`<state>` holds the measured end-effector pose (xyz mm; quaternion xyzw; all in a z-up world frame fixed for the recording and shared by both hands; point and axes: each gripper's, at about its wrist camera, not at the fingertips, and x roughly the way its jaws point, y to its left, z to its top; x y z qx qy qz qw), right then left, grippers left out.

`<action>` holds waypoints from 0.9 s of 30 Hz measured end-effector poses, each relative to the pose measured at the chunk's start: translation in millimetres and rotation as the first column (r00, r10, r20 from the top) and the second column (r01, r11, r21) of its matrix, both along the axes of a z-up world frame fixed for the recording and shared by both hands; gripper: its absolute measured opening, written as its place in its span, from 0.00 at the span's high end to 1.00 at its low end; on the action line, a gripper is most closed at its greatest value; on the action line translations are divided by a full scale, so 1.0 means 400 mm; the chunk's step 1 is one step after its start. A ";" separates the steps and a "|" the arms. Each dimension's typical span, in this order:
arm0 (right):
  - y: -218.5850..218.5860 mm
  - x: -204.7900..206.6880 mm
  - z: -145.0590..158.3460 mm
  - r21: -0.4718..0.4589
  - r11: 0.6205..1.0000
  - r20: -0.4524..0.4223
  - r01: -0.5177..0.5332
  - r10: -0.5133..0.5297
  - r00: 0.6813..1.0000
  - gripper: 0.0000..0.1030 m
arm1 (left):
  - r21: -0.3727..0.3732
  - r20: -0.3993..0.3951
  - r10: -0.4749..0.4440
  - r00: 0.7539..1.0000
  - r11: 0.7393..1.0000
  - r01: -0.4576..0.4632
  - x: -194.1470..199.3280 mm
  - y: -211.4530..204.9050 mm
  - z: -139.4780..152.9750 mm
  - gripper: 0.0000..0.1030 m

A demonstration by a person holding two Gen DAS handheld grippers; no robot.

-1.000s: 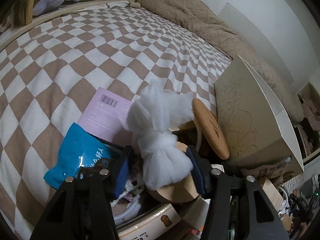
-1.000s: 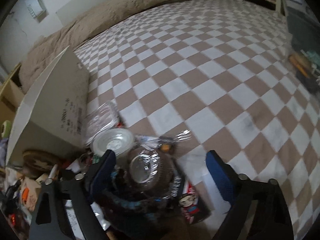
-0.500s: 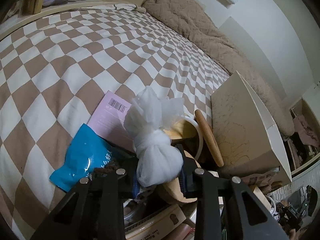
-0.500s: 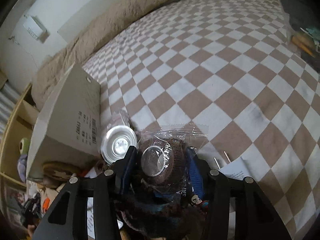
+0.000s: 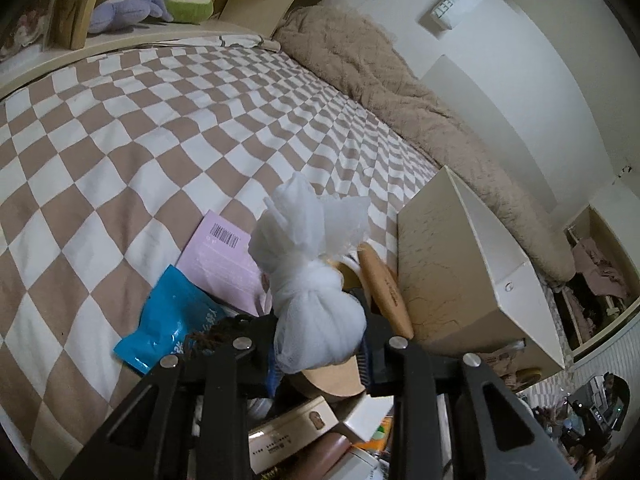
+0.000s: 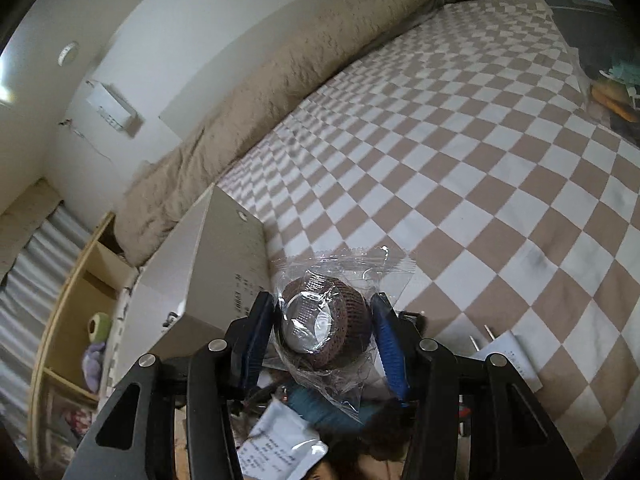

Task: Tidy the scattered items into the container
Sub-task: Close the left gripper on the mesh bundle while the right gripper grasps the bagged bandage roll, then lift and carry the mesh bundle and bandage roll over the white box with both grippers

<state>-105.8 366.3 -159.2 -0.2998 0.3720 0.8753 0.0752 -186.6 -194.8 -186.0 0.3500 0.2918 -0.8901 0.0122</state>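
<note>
Both claws closed and lifted: my left claw (image 5: 320,354) grips the soft white mesh bundle (image 5: 316,320) at its belly. My right claw (image 6: 322,330) pinches the wrapped brown roll (image 6: 324,320); slippery film, probably light.

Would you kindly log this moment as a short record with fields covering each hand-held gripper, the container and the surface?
left hand-held gripper: shut on white mesh bundle, lifted above the clutter
right hand-held gripper: shut on brown item in clear wrapper
recent jaw motion: both have just been closing, each with its item between the pads
container: cream box, lying tilted beside the pile
surface: checkered bedspread
loose nearby: blue pouch, pink card
</note>
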 end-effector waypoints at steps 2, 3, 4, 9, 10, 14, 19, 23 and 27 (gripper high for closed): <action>0.003 0.002 0.003 -0.017 1.000 -0.021 -0.004 0.003 1.000 0.51 | 0.009 -0.017 -0.002 1.000 1.000 0.002 0.009 0.001 0.009 0.72; 0.004 0.003 0.005 -0.027 1.000 -0.033 -0.006 0.005 0.999 0.51 | 0.012 -0.025 -0.003 1.000 1.000 0.003 0.011 0.004 0.014 0.72; 0.005 0.003 0.008 -0.038 0.999 -0.047 -0.011 0.010 0.999 0.51 | 0.013 -0.036 -0.004 0.999 1.000 0.005 0.017 0.006 0.022 0.72; -0.009 -0.002 0.019 -0.050 0.998 -0.076 -0.045 0.041 0.996 0.51 | -0.002 -0.094 -0.017 0.995 1.000 0.017 0.037 0.026 0.062 0.72; -0.015 -0.005 0.021 -0.054 0.997 -0.080 -0.056 0.052 0.995 0.51 | -0.003 -0.103 -0.024 0.994 1.000 0.023 0.042 0.031 0.069 0.71; -0.044 -0.013 0.030 -0.056 0.992 -0.092 -0.117 0.111 0.990 0.51 | -0.004 -0.127 -0.035 0.991 0.999 0.035 0.049 0.049 0.083 0.71; -0.095 -0.033 0.035 -0.081 0.975 -0.107 -0.207 0.197 0.974 0.51 | -0.024 -0.151 -0.057 0.987 0.998 0.054 0.056 0.069 0.100 0.71; -0.137 -0.040 0.046 -0.064 0.965 -0.109 -0.255 0.247 0.963 0.51 | -0.041 -0.159 -0.079 0.984 0.996 0.074 0.064 0.094 0.110 0.71; -0.180 -0.046 0.056 -0.053 0.949 -0.118 -0.310 0.303 0.946 0.51 | -0.066 -0.167 -0.124 0.978 0.991 0.114 0.067 0.134 0.118 0.71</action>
